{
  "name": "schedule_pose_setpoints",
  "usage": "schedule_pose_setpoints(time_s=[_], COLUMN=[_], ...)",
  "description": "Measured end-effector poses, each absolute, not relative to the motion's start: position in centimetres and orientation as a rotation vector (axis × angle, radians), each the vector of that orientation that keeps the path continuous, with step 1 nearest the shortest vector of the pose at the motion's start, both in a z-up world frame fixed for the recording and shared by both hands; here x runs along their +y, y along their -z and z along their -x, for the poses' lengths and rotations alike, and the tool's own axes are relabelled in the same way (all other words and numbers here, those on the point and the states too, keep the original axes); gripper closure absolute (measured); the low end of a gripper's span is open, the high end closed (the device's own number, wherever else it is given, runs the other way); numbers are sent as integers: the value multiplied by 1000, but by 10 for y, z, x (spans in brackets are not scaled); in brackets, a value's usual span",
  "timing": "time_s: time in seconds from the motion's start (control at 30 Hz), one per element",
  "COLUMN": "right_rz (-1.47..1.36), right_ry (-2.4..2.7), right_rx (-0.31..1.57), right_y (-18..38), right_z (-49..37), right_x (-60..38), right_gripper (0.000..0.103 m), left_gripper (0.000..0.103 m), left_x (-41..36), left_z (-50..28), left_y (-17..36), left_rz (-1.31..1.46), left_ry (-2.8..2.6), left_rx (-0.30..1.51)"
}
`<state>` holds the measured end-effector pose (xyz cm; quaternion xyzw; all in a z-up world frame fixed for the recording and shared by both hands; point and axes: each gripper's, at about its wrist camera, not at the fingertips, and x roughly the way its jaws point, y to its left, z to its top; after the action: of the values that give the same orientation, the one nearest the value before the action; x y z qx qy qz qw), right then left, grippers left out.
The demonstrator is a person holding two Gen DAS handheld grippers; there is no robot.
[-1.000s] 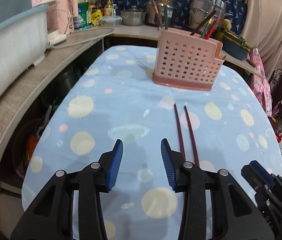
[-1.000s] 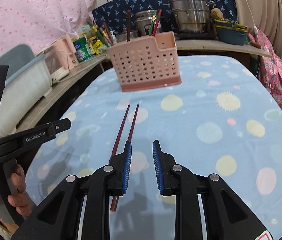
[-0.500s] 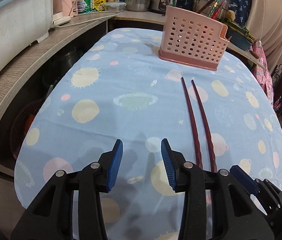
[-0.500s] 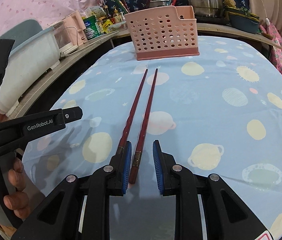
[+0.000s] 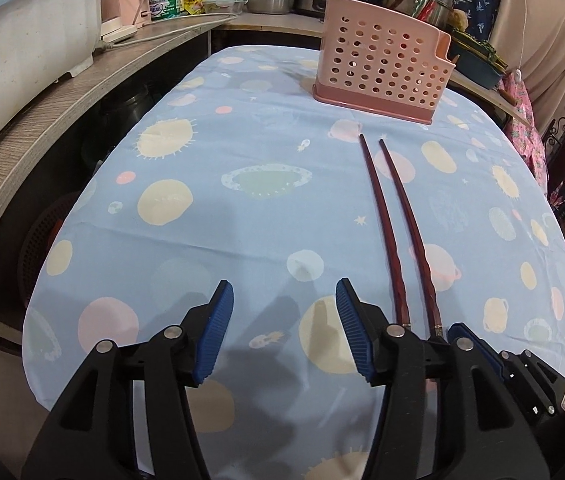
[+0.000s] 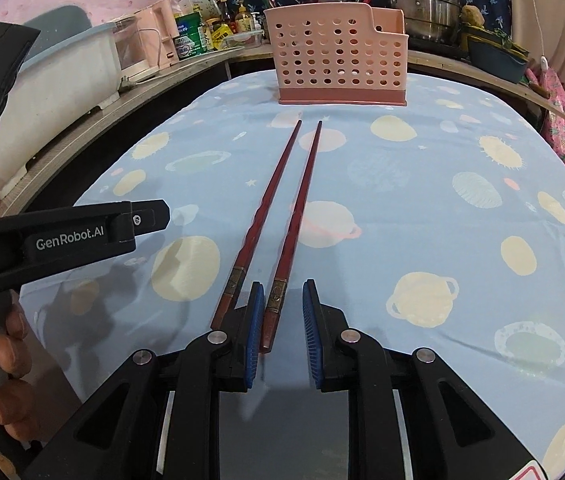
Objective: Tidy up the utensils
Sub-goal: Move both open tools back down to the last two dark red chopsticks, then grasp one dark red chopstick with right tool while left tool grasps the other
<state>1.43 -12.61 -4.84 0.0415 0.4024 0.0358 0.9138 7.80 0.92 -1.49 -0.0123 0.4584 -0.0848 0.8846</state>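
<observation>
Jaws of the right gripper are closing around one dark red wooden chopstick on the bench, not yet pinching; left gripper jaws opening, empty. Next: clamp, lift toward the pink perforated plastic holder.

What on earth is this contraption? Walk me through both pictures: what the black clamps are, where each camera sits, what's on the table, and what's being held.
There is no robot here. A person holds two hand-operated clamps, each with a camera looking forward along its blue-padded fingers.

The left wrist view shows the left gripper over bare cloth, its jaws opening with nothing between them.

The right wrist view shows the right gripper. Its jaws are closing with the near end of the right chopstick between them, but the pads do not look pressed on it yet. The left chopstick lies just outside the left pad. The person's hand and the other clamp appear at the left edge.

Both chopsticks lie on a blue tablecloth and point at a pink perforated basket. Nothing is held yet.
</observation>
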Motion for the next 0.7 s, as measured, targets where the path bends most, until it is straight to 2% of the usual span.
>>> schedule_pose_setpoints(time_s=[0.07, 0.13, 0.3, 0.43, 0.7], right_rz=[-84, -100, -136, -167, -248], right_ry=[-63, -53, -11, 27, 65], right_rx=[827, 826, 822, 817, 809], right_y=[49, 48, 47, 47, 48], right_z=[-12, -10, -5, 0, 7], right_x=[-130, -137, -158, -176, -206], right_gripper=[95, 96, 96, 96, 96], left_gripper=[48, 47, 45, 35, 34], left_x=[8, 5, -7, -18, -44], left_z=[-77, -75, -70, -65, -62], left_y=[15, 15, 18, 17, 26], left_rz=[23, 20, 7, 1, -31], left_ry=[179, 188, 217, 242, 283], left_rx=[952, 953, 963, 961, 983])
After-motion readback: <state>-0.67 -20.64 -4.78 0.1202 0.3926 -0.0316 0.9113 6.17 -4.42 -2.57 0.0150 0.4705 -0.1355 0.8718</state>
